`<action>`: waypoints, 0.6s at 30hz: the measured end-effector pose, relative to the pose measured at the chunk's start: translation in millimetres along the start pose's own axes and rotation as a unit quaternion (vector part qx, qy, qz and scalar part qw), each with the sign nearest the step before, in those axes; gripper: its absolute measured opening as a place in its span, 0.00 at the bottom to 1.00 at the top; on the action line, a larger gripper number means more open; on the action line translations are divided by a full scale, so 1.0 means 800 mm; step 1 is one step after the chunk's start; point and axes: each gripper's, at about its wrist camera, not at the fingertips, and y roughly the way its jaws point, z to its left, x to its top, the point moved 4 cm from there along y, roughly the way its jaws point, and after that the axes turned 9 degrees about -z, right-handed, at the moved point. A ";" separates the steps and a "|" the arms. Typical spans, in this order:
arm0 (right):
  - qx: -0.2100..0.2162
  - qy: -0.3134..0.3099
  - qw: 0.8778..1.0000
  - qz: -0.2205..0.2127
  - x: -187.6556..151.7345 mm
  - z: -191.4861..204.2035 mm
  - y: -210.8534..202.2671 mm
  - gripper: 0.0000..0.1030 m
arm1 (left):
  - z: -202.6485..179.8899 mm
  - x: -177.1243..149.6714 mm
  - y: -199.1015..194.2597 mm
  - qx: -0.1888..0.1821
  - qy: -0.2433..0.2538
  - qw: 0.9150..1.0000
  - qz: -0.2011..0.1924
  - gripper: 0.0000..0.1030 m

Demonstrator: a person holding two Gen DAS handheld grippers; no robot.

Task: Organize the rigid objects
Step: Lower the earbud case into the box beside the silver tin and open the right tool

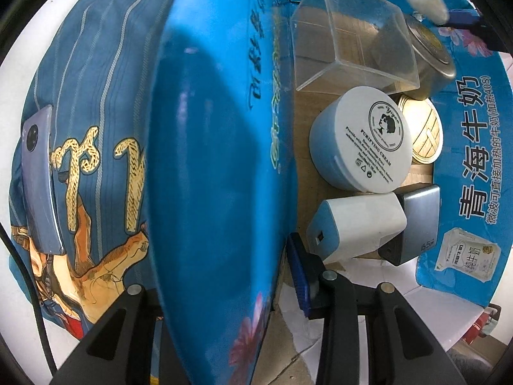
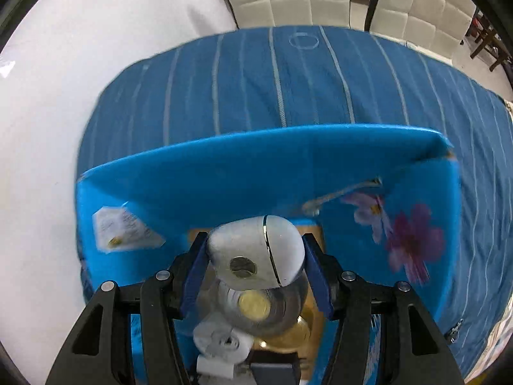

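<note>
Right wrist view: we see the right hand-held gripper (image 2: pixel 255 264) clamped partway open on a white rounded device (image 2: pixel 256 250), an egg-shaped plastic shell with a chrome seam and a round metal disc on its near face. We judge it light, stiff and smooth, so slippery on the curved sides; the pads (image 2: pixel 192 276) sit on its two flanks, which looks like the right place, across the widest part and not on the tapered end. A hard squeeze could pop it out forward. Below the held device, inside the blue milk carton (image 2: pixel 256 173), lie a clear plastic box, a gold-lidded tin (image 2: pixel 255 304) and a white charger (image 2: pixel 214 364), all blurred. Beyond the carton's far wall is a blue striped cloth (image 2: pixel 288 80) on what looks like a white worktop (image 2: pixel 48 112).

Left wrist view: the left hand-held gripper (image 1: pixel 224 288) is nearly shut, pinching the carton's side wall (image 1: pixel 208 160), one blue pad (image 1: pixel 299 276) on the inner face; the other finger is hidden behind the wall. Thin card, stiff enough to steady but it will bend. To the right of that pad, inside the carton, we count a white-and-blue charger (image 1: pixel 356 227), a grey charger (image 1: pixel 416 221), a cream jar (image 1: pixel 362 141), a clear box (image 1: pixel 349 35), a round tin (image 1: pixel 429 61) and a gold lid (image 1: pixel 423 131). All rigid, none heavy by the look. On the far side of the wall a phone (image 1: pixel 40 179) lies on the printed cloth (image 1: pixel 96 128).

We judge the device is about to be set in the carton.
</note>
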 end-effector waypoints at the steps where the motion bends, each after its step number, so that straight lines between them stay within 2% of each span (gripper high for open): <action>1: -0.005 0.001 1.000 0.004 0.001 -0.002 0.007 0.58 | 0.000 0.000 0.000 0.000 -0.001 1.000 0.000 0.33; 11: -0.017 0.003 0.999 0.032 0.004 -0.010 0.038 0.59 | 0.005 0.000 0.001 -0.001 -0.003 1.000 0.002 0.33; 12: -0.019 0.003 0.999 0.032 0.002 -0.010 0.038 0.61 | 0.005 0.000 0.001 -0.001 -0.005 1.000 0.002 0.33; 15: -0.018 -0.001 1.000 0.024 -0.007 -0.009 0.028 0.79 | 0.006 0.001 0.001 -0.001 -0.006 1.000 0.003 0.33; 18: -0.019 -0.016 1.000 0.014 -0.029 -0.006 0.007 0.82 | 0.007 0.001 0.000 -0.001 -0.007 1.000 0.003 0.33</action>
